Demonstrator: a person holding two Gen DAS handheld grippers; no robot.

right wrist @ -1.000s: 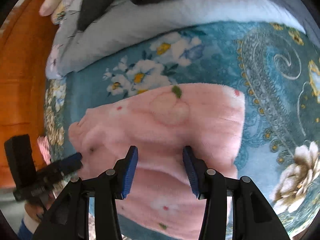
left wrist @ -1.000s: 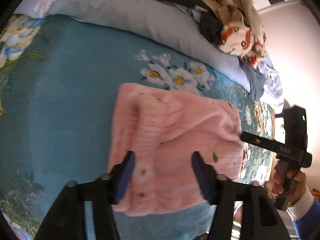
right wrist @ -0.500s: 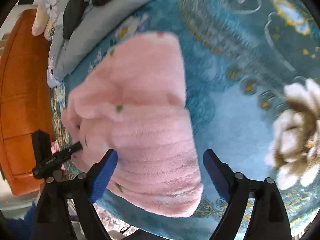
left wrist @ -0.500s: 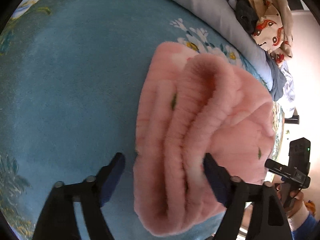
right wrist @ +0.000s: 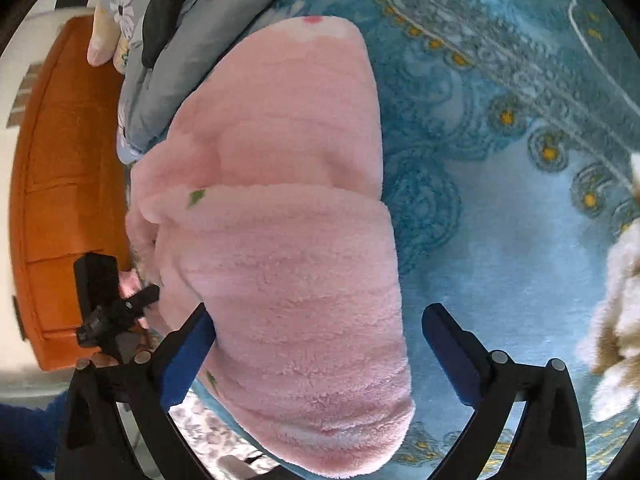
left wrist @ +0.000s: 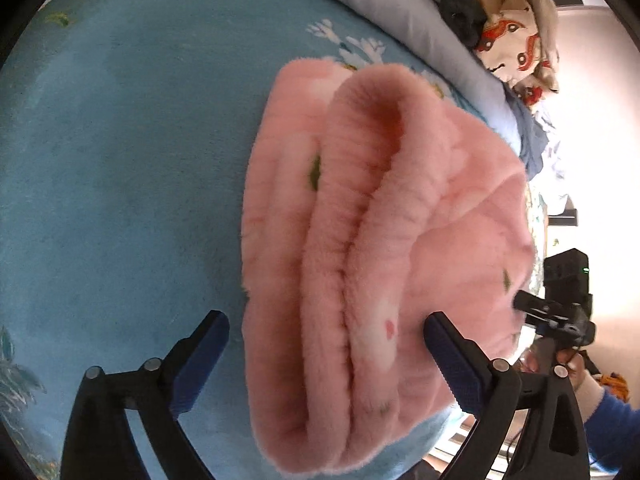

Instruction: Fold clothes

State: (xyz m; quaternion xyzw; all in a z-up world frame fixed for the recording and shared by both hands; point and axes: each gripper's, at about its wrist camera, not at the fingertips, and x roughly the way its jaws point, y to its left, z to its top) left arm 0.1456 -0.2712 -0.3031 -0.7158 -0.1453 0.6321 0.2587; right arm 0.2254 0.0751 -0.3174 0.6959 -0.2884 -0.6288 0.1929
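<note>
A fluffy pink garment lies folded in several layers on the blue floral bed cover. My left gripper is open, its fingers wide on either side of the garment's near end. In the right wrist view the same pink garment lies folded over itself, and my right gripper is open with the garment's edge between its fingers. Each gripper shows in the other's view, the right one at the garment's right edge and the left one at its left edge.
A pile of clothes lies on a grey-blue quilt at the back of the bed. An orange wooden cabinet stands beside the bed. The bed's front edge is close under both grippers.
Both grippers have opened wide and let go of the pink garment. They came closer and lower over it, and the garment now lies folded in thicker layers.
</note>
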